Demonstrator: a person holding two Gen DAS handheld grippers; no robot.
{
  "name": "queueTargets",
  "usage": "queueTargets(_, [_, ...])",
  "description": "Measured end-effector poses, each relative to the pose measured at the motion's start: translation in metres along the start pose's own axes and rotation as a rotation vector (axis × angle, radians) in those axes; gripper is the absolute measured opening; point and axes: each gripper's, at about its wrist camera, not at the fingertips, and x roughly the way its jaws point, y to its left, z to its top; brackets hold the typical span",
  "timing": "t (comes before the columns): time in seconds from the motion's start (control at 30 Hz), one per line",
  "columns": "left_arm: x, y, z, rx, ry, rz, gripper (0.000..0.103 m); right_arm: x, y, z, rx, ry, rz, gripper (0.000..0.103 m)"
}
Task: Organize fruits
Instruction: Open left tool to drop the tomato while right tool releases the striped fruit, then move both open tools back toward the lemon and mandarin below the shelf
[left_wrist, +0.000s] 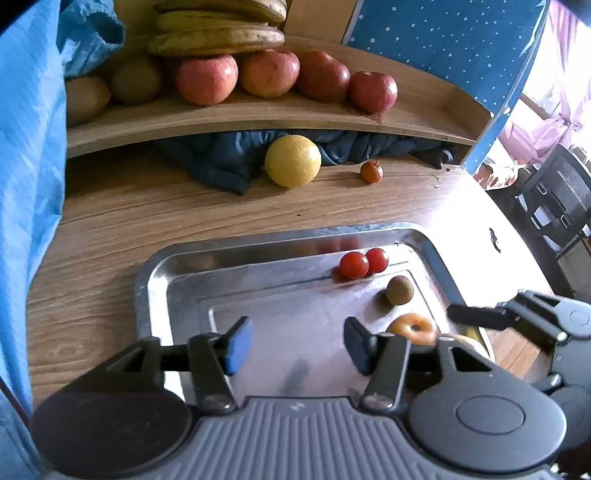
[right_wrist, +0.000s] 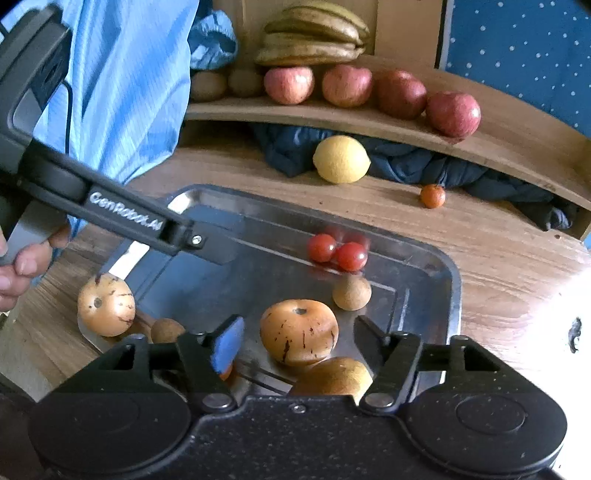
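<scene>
Over the steel tray (right_wrist: 452, 295) my right gripper (right_wrist: 295, 341) gapes around a speckled orange fruit (right_wrist: 299, 330); my left gripper (left_wrist: 297, 343) (lettered "GenRobot.AI") spreads, empty. Farther in the tray: two cherry tomatoes (right_wrist: 338, 252). Beyond it, one lemon (right_wrist: 341, 159), four apples (right_wrist: 347, 85) shelved.

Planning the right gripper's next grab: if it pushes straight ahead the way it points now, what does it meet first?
Most likely the spotted orange fruit on the metal tray, which sits between the open fingers of the right gripper. Behind it lie a small brown fruit and the cherry tomatoes. Depth is uncertain.
</scene>
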Motion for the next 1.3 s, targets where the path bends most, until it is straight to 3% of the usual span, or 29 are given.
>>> queueTargets(0.07, [-0.003, 0.004, -0.003, 0.003, 0.003, 0.006, 0.078, -0.005, 0.0, -0.001, 0.004, -0.008, -0.005, 0.076])
queueTargets(0.13, [-0.007, 0.007, -0.006, 0.008, 0.006, 0.016, 0.085, -0.01, 0.0, -0.003, 0.011, -0.011, -0.012, 0.081])
queueTargets(0.37, [-0.026, 0.019, -0.014, 0.034, -0.002, 0.028, 0.1, -0.026, -0.001, -0.007, 0.041, -0.009, -0.04, 0.098])
queueTargets(0.67, [-0.051, 0.027, -0.03, 0.137, 0.032, -0.053, 0.103, -0.039, 0.001, -0.013, 0.047, 0.038, -0.07, 0.102])
queueTargets(0.93, [-0.055, 0.023, -0.038, 0.248, 0.086, -0.072, 0.103, -0.038, 0.006, -0.012, 0.041, 0.08, -0.087, 0.102])
queueTargets(1.3, [-0.041, 0.006, -0.029, 0.28, 0.096, -0.085, 0.103, -0.034, 0.005, -0.006, 0.033, 0.078, -0.091, 0.102])
